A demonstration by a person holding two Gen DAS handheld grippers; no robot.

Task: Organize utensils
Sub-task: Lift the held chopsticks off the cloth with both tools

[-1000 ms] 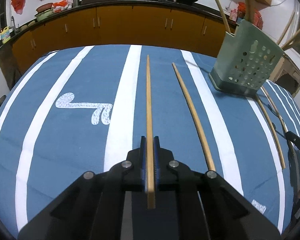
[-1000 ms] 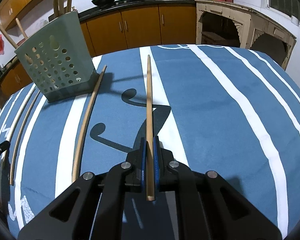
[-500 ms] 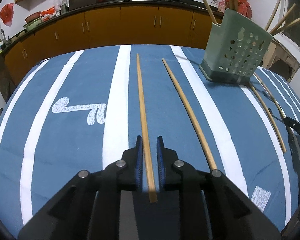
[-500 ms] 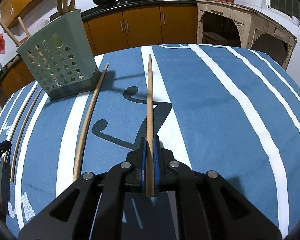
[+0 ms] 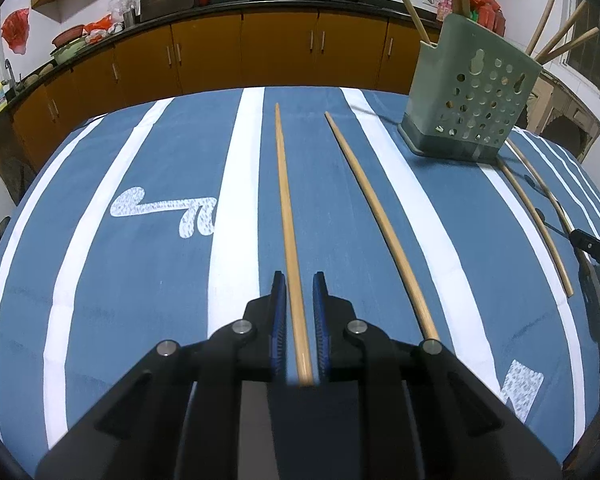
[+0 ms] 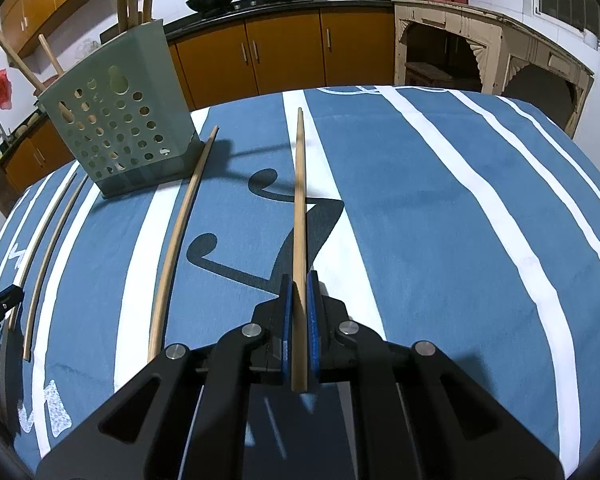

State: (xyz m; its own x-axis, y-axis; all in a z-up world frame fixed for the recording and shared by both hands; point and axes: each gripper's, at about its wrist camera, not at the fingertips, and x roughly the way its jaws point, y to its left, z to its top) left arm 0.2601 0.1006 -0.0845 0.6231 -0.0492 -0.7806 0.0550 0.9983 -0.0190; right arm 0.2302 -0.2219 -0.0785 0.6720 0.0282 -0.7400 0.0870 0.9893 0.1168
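On a blue striped tablecloth [image 5: 148,264], the left gripper [image 5: 299,292] stands with its jaws parted around a chopstick [image 5: 286,208] lying flat on the cloth, its long axis running straight ahead from the jaws, a gap showing on either side. A second chopstick [image 5: 376,220] lies just to its right, angling toward the green perforated holder [image 5: 472,92], which already carries several sticks. The right gripper [image 6: 298,294] has its jaws clamped on another chopstick [image 6: 299,200], pointing forward; from that view the holder [image 6: 116,128] sits ahead to the left, with a loose chopstick [image 6: 180,232] between
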